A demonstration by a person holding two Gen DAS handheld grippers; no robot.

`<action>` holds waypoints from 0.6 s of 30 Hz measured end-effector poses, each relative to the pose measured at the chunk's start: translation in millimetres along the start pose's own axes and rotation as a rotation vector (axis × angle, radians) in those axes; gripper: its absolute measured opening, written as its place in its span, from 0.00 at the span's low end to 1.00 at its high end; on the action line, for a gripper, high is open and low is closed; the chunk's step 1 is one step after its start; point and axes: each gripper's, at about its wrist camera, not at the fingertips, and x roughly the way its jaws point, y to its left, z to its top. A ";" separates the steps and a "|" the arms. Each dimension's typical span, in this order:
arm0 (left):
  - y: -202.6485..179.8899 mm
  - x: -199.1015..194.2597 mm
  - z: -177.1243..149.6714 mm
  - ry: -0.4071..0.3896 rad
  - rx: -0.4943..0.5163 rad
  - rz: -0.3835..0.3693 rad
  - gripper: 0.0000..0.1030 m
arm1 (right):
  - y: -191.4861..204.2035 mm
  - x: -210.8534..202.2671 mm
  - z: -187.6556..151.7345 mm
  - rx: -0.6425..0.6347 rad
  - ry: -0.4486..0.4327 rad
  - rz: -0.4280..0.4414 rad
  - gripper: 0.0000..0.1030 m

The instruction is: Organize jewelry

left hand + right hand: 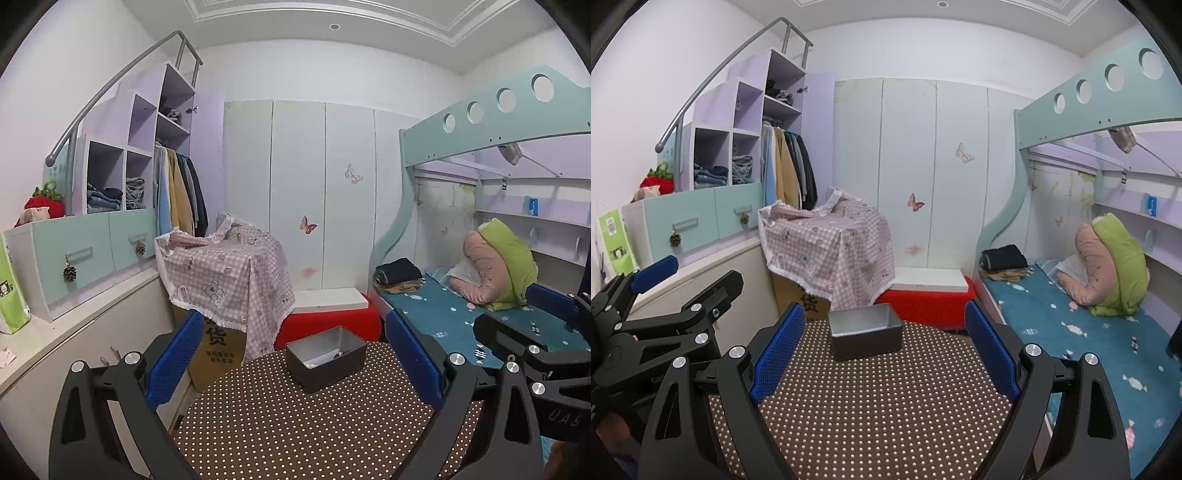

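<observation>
Grey metal tin (325, 360), lidless, small jewelry pieces (338, 355) inside, on dotted table (295, 424)

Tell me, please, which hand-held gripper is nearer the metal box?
Left, probably, narrowly. The left hand-held gripper faces the metal box just ahead between its open fingers; the right hand-held gripper sits slightly further back.
</observation>
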 end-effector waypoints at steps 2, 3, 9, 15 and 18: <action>-0.4 -0.3 -0.1 -0.002 0.001 0.002 0.93 | -0.1 -0.1 -0.9 0.000 -0.001 -0.002 0.83; -0.5 -0.4 -0.2 -0.002 0.001 0.001 0.93 | -0.1 -0.1 -0.3 -0.001 -0.001 -0.003 0.84; -2.0 -2.0 -0.6 -0.004 -0.006 -0.001 0.93 | 2.4 -1.8 -1.4 0.001 -0.005 -0.013 0.86; -4.0 -4.1 -1.5 -0.009 0.000 0.007 0.93 | 2.9 -2.3 -1.8 0.002 -0.005 -0.014 0.86; -4.1 -4.4 -1.8 -0.007 0.000 0.007 0.93 | 3.0 -2.3 -1.5 0.002 -0.006 -0.015 0.86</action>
